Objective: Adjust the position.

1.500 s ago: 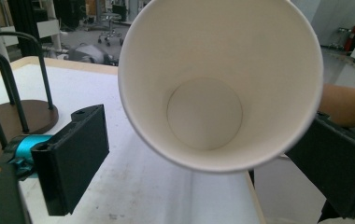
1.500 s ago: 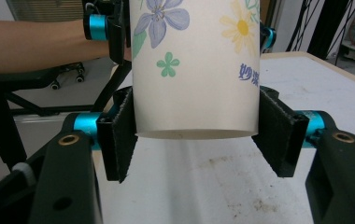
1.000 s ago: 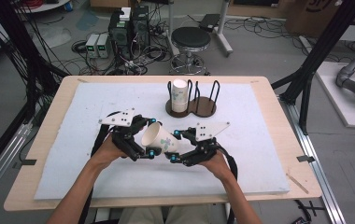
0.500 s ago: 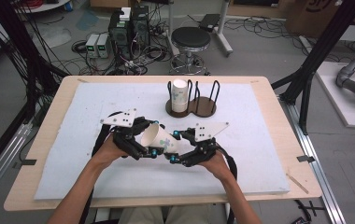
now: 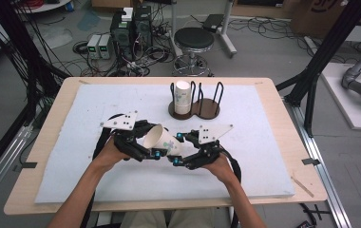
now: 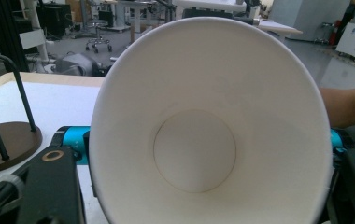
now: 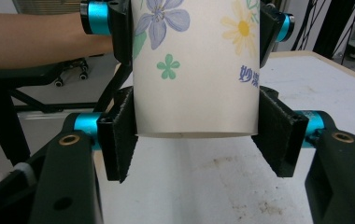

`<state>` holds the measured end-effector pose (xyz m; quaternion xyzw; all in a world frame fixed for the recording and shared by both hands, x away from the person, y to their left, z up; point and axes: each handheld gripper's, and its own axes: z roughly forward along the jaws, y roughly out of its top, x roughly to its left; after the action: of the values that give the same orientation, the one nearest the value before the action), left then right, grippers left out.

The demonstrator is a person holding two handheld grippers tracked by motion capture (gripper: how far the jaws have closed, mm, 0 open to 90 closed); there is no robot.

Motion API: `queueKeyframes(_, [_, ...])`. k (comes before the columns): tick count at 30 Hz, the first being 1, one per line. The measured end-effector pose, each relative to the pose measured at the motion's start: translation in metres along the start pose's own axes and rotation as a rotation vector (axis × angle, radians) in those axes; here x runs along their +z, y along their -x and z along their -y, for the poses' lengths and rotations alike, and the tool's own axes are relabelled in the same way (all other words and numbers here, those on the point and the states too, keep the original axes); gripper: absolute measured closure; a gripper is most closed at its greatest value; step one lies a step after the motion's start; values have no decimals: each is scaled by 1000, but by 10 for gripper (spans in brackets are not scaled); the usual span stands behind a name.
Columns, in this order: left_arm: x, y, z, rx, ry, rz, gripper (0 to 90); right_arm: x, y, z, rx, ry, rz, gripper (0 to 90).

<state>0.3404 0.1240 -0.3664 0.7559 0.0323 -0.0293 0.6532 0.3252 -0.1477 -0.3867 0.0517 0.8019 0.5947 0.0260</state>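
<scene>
- A paper cup [image 5: 162, 141] is held in the air between the two grippers, lying on its side above the white mat [image 5: 273, 156]; its open mouth faces the left gripper [image 5: 153, 153] and its base end sits in the right gripper [image 5: 177, 149].
- The right gripper is clamped on the cup near its base – in the right gripper view both black pads [image 7: 122, 135] press against the flowered wall.
- The left gripper's jaws have just been closing with the cup's rim between them; in the left gripper view the rim [image 6: 208, 21] looks squeezed into an oval, so a grip on the cup is judged to be made.
- The step in hand is judged to be a handover, or a shared hold, of the cup from one gripper to the other.
- The next move is judged to call for one grip to be let go while the other is kept gentle – the thin wall dents easily – and then for the cup to be carried beyond the grippers to the wooden holder [image 5: 195, 107], where another cup [image 5: 182, 96] already stands in one ring.
- The left gripper's pads are hidden behind the cup's mouth in its own view, so their exact contact cannot be made out.
- The printed writing [image 7: 245, 73] on the cup is cut off by a jaw.
</scene>
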Motion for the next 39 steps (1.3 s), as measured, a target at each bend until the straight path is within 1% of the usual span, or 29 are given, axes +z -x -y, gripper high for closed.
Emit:
queueKeyframes(6, [0, 1, 0, 5, 2, -3, 297, 0, 0, 0, -2, -3, 0, 371])
queueKeyframes(11, [1, 1, 0, 13, 0, -6, 299, 1, -1, 0, -8, -10, 10, 348])
queueKeyframes(12, [1, 1, 0, 14, -5, -8, 300, 1, -1, 0, -9, -10, 11, 297])
queueKeyframes(13, [1, 1, 0, 13, -8, -5, 300, 2, -2, -1, -4, -9, 31, 239])
queueKeyframes(14, [1, 1, 0, 13, -9, -5, 300, 2, -2, -1, 1, -13, 38, 210])
queueKeyframes(17, [2, 2, 0, 14, -8, -7, 300, 2, -2, -2, 13, -15, 42, 165])
queueKeyframes(22, [0, 2, 0, 17, -16, -9, 300, 3, -2, -1, 20, -25, 44, 151])
queueKeyframes(25, [-1, 2, 0, 17, -17, -18, 300, 3, -2, -1, 23, -30, 47, 151])
queueKeyframes(28, [-2, 2, -1, 21, -21, -25, 300, 2, -2, -1, 15, -34, 52, 151])
queueKeyframes(29, [-3, 2, -1, 20, -23, -29, 300, 1, -2, -1, 20, -37, 61, 151])
queueKeyframes(33, [-8, 2, -1, 23, -33, -49, 300, -1, -2, 1, 20, -40, 72, 151])
queueKeyframes(36, [-12, 2, -2, 20, -47, -67, 300, -5, -1, 4, 29, -41, 93, 151])
queueKeyframes(37, [-13, 2, -2, 13, -49, -75, 299, -6, -1, 4, 35, -40, 93, 151])
queueKeyframes(39, [-16, 1, -2, 12, -60, -86, 299, -8, -1, 6, 36, -46, 114, 151])
